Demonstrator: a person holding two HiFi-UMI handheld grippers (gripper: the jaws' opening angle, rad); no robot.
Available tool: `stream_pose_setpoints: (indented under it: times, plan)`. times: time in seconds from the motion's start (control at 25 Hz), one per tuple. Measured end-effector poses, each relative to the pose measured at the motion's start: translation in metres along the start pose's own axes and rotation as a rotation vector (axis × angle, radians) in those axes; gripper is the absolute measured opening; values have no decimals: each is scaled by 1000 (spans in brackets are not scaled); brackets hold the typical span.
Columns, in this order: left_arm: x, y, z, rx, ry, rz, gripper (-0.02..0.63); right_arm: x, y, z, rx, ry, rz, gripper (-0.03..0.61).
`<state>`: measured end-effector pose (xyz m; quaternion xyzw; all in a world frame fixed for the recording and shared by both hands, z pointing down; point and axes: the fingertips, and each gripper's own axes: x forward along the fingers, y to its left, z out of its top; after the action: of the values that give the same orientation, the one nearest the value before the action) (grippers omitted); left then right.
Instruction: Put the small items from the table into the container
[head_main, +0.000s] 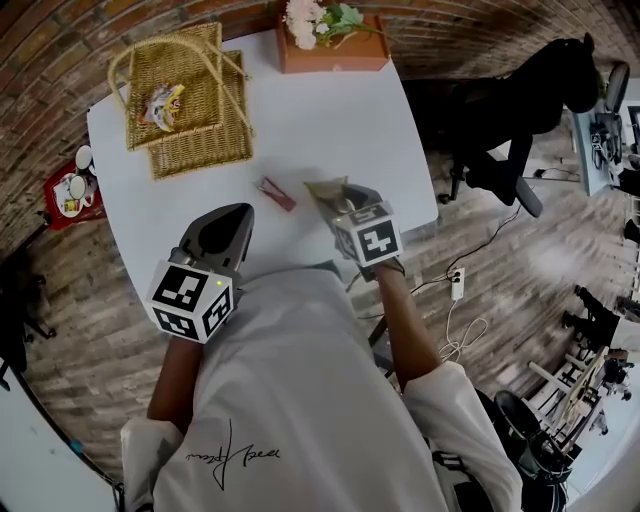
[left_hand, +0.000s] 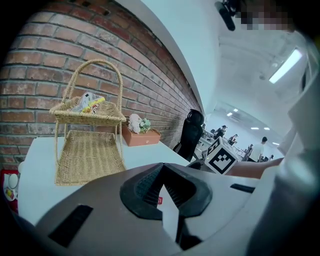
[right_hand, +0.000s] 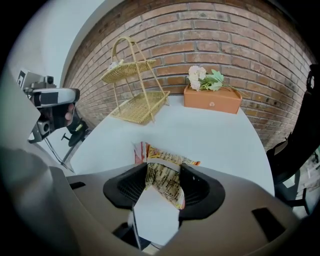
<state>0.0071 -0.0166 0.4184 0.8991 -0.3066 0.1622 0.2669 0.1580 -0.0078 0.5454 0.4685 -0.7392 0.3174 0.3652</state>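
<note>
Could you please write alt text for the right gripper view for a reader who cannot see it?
The right tool grips a yellow printed snack packet between its jaws over a white table. Behind, a two-tier wicker basket and an orange box of flowers stand against a brick wall.

White shirt (head_main: 300, 390), black script (head_main: 232, 455); grey left hand-held gripper (head_main: 238, 212), right hand-held gripper (head_main: 336, 196), black-and-white marker cubes (head_main: 192, 298) (head_main: 368, 240).
</note>
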Motion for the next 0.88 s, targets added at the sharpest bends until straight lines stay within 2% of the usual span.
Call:
stream_pose_setpoints:
  times: [0.88]
  plan:
    - [-9,5,3,-10,-36,-3,9,-29,32,41,-84,-102,49,221]
